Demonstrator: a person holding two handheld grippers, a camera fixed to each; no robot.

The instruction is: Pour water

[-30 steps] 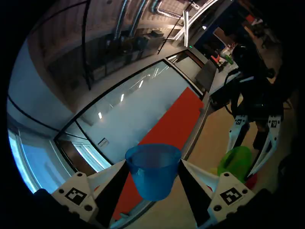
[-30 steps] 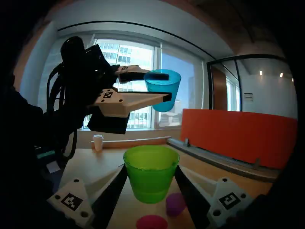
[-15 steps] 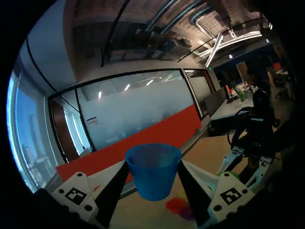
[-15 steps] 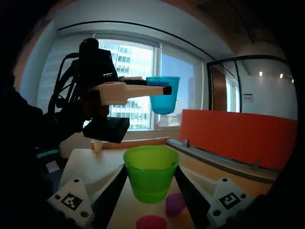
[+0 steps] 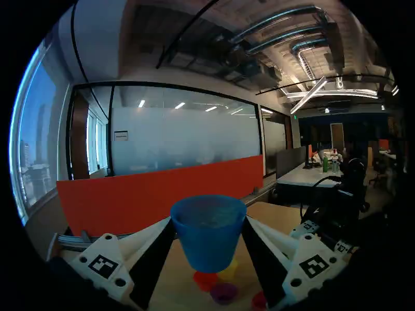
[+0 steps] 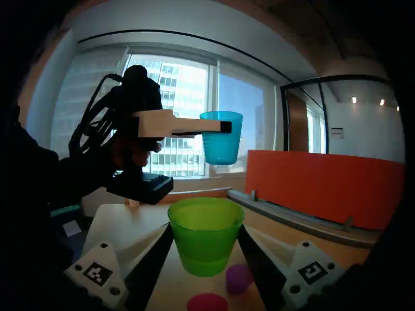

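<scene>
Left tool clamps blue cup. Cup now level again after tilt, held high above and beyond green cup. Right tool grips green cup low over bench. Pour looks finished; set-down probably next.

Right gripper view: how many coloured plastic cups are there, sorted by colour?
Blue translucent plastic cup: 1
Green translucent plastic cup: 1
Small purple plastic cup: 1
Small magenta plastic cup: 1
Total: 4
</scene>
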